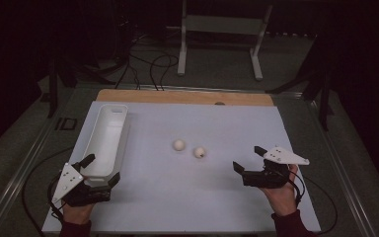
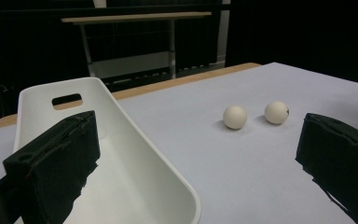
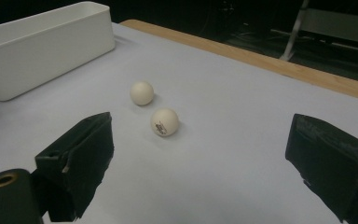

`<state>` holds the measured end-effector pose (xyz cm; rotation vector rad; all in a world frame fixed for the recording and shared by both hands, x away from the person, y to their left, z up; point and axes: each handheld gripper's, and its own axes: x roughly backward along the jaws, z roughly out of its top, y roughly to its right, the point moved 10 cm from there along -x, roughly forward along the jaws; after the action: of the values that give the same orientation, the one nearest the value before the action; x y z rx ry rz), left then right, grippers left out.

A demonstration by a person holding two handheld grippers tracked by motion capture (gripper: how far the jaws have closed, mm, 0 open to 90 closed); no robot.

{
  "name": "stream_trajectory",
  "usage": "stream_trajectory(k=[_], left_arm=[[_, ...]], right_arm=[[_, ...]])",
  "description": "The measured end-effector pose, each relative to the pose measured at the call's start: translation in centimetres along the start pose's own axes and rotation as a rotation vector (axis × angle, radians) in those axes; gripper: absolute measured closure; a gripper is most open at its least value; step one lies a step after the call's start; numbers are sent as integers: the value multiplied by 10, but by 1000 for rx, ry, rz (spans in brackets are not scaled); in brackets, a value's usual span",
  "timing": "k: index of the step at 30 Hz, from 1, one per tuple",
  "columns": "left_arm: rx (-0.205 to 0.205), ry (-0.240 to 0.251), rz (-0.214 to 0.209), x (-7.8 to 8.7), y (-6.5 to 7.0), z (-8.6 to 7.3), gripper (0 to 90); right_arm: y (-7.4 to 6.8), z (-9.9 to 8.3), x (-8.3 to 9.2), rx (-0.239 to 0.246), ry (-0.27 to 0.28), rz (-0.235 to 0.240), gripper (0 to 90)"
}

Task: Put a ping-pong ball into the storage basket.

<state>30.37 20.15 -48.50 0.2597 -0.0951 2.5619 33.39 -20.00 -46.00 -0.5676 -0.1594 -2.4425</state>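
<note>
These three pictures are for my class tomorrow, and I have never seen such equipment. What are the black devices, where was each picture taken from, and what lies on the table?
A person sits at a table and holds a hand-operated gripper in each hand: the left gripper and the right gripper. Each has two black jaws, and both stand open, holding nothing. The high view looks down from above the person. The other two pictures come from cameras riding on the grippers, looking out between their jaws. On the white table lie two small white balls, one plain and one with a dark printed mark, close together but apart. A long white bin stands at the left, and the left gripper's jaws straddle its near wall.
</note>
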Motion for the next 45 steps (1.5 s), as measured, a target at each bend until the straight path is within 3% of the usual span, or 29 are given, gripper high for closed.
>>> stream_trajectory(k=[20,45], left_arm=[[0,0,-4,-1,1,0,0],[-7,-4,-5,-1,3,0,0]], right_arm=[[-5,14,-18,25,-27,14,74],[-16,31,-29,22,36,54,74]])
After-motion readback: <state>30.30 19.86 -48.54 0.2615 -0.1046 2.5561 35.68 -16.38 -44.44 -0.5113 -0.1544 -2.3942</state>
